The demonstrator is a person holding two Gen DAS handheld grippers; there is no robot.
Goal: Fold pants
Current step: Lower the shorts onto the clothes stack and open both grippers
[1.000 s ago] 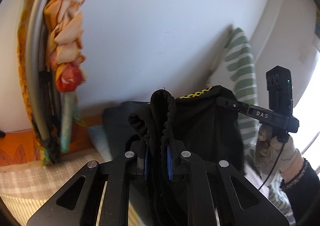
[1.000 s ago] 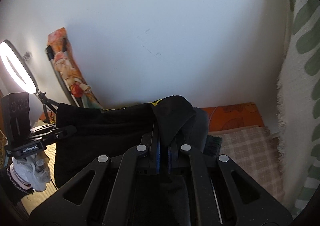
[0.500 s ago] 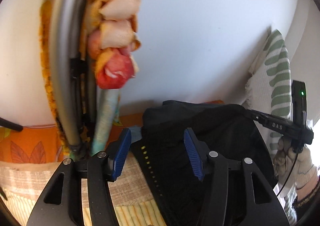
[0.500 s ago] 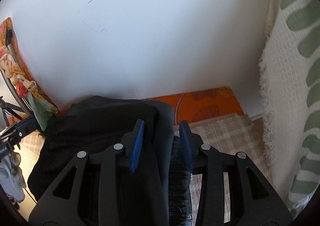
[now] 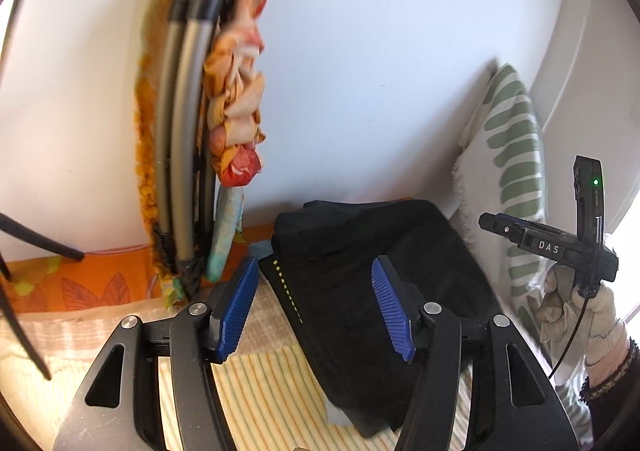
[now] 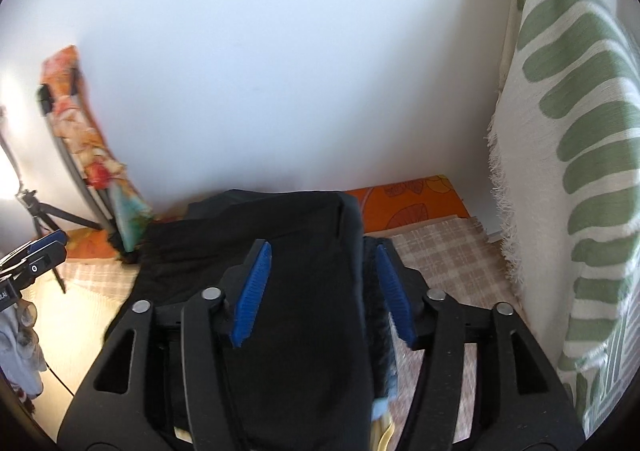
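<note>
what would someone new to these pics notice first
Most likely the black pants, lying folded on the checked and striped bedding in the middle of both views. Next, the blue-padded left gripper and right gripper, whose jaws have just been opening and now stand apart, pressing nothing. Then the green-striped white throw at the right, and the orange floral cloth bundle against the wall.

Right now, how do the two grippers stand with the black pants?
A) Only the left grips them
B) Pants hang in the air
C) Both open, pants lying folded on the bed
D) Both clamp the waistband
C: left gripper and right gripper have just been opening, blue pads clear of the black pants lying folded.
</note>
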